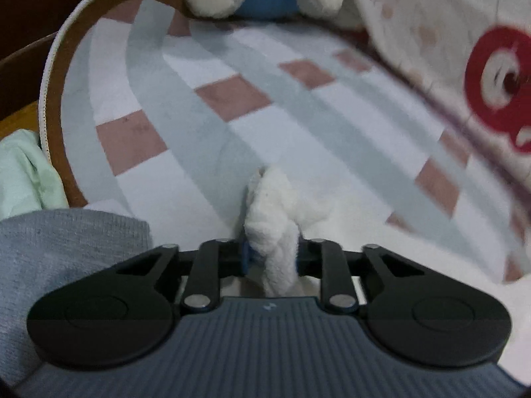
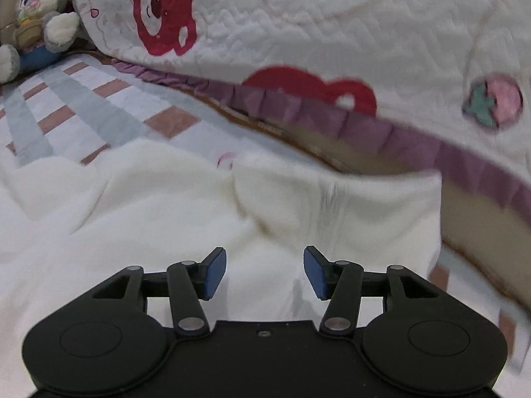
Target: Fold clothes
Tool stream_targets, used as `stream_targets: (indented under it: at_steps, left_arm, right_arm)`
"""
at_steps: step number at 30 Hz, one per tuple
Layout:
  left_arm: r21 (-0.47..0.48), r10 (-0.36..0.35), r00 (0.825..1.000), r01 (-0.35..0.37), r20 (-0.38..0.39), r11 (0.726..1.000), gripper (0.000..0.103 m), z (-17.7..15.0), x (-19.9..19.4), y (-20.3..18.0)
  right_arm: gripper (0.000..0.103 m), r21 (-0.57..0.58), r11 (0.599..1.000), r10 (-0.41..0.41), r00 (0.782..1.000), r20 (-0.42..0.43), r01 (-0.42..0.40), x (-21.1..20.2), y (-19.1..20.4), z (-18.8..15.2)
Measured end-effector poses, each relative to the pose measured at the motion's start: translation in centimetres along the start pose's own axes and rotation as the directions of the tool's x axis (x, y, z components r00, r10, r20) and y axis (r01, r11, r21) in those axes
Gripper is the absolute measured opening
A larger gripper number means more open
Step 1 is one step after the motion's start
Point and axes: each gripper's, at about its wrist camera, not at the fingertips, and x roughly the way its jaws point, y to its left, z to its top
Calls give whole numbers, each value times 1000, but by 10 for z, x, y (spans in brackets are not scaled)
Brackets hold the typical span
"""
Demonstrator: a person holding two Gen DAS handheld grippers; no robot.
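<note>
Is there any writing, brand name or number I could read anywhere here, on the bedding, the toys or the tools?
No readable words or numbers in either view.
Small pale mark on the left gripper's ribbed body: a logo-like sign, too small to read.
Small pink mark on the white garment: too blurred to read.
Quilt: only pictures, red bears and a strawberry, no text.
Plush rabbit: no readable label.

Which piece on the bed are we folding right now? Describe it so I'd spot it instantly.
Start from the checked bedsheet with grey stripes and pink squares. On its near part, below the quilt with red bears and a purple frill, lies the cream fleece garment. It is plain, fluffy and unprinted, and the left gripper pinches a fold of it.
</note>
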Motion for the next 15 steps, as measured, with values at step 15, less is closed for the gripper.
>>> stream_targets:
  at_steps: [15]
  left_arm:
    - [54, -150, 983, 145, 104, 988, 17, 4, -24, -11]
  right_arm:
    - [69, 102, 994, -11, 982, -190, 31, 92, -1, 68]
